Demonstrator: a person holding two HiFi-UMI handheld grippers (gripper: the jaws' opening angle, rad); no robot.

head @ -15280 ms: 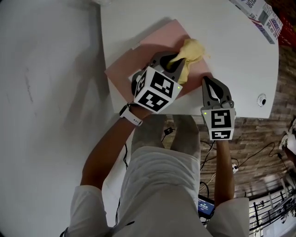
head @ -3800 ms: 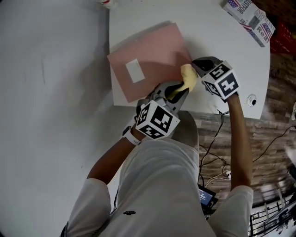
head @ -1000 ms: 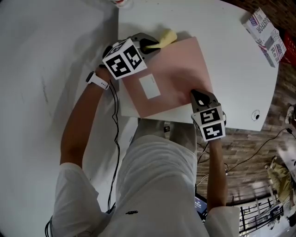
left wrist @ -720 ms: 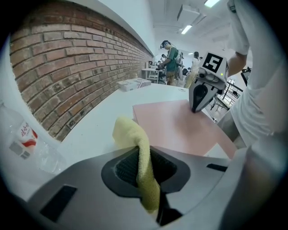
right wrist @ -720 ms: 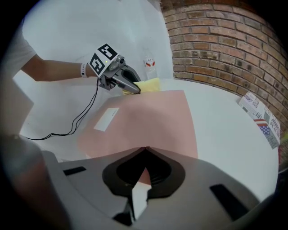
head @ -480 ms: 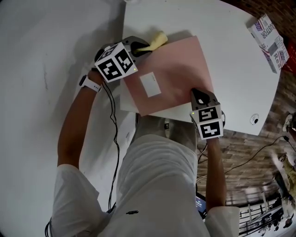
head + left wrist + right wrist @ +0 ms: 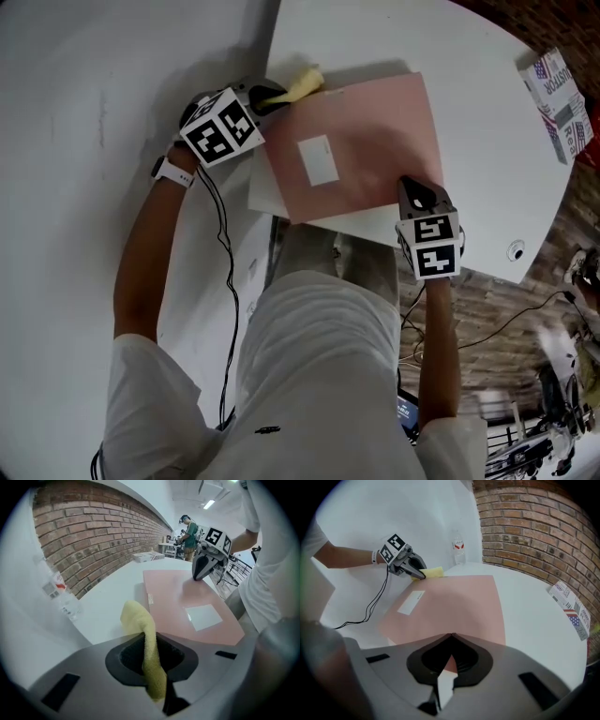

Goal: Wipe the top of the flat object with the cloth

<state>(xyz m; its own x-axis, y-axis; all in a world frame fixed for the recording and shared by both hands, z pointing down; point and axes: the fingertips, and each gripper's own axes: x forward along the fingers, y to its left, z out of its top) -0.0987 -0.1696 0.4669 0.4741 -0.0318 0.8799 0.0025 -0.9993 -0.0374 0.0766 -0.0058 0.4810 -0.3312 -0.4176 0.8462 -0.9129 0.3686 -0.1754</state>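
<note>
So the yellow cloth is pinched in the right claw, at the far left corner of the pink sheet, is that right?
Not quite: the left claw pinches the yellow cloth, as the left gripper view shows. The rest holds: the cloth sits at the far left corner of the pink sheet. The right claw is shut with no cloth in it.

A white round-cornered table [image 7: 487,141] carries a flat printed cardboard carton [image 7: 559,101] at one edge. A clear plastic bottle with a red label [image 7: 460,550] stands near the red brick wall [image 7: 525,527].
</note>
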